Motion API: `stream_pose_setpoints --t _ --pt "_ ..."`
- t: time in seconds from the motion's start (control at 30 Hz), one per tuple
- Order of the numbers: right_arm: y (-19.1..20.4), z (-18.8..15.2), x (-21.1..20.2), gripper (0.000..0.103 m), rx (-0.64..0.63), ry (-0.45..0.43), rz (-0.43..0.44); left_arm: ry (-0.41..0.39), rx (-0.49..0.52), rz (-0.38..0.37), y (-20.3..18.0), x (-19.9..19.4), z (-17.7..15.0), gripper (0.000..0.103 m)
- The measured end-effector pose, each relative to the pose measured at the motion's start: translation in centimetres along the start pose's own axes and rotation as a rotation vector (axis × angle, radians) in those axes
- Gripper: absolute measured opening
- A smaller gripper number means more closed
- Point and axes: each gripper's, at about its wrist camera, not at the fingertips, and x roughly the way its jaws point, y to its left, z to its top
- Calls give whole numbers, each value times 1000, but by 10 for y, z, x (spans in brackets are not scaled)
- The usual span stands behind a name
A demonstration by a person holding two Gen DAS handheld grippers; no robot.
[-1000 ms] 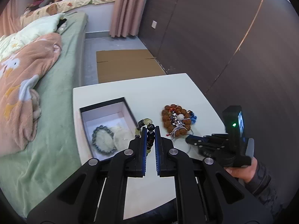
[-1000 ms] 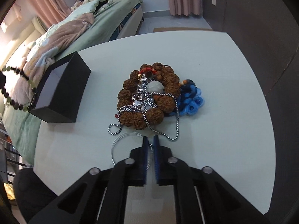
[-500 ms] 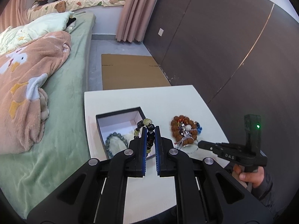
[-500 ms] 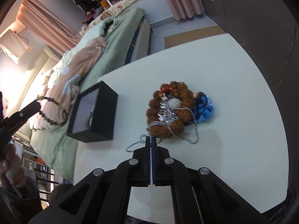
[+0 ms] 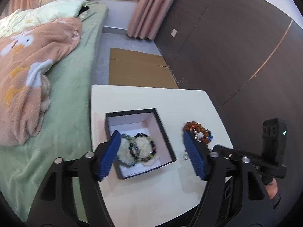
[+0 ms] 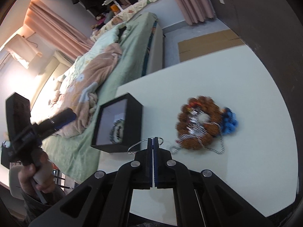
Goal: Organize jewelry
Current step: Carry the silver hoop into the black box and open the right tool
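- Left gripper (image 5: 152,152) tilted down over the black box (image 5: 164,132), jaws just swung wide apart, nothing between the pads.
- Right gripper (image 6: 153,141) angled down above the table (image 6: 255,132), jaws pressed together, pinching a thin silver bangle (image 6: 140,144) lifted off the surface.
- Two bead bracelets in the box: a grey-blue one (image 5: 123,160) and a dark multicoloured one (image 5: 144,147), side by side and touching.
- One heap of jewelry (image 6: 200,123) on the table, well right of the box: brown bead string, silver chain, blue beads.
- Box near the table's left edge, beside the green bed (image 5: 62,98).
- Bare tabletop in front of the box and to the right of the heap.
- One hand (image 6: 36,177) on the left gripper's handle.
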Motion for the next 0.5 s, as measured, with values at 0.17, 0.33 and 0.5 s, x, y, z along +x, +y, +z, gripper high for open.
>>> stream_pose_setpoints --t 0.17,0.33,0.5 --pt "31 16 12 1 -50 2 31 -13 -36 28 20 -13 -6 81" --pt "59 30 25 1 -79 -8 95 -31 -64 60 37 -28 -11 85" --pt "64 38 46 32 -35 40 104 -37 -90 81 49 -38 -14 87"
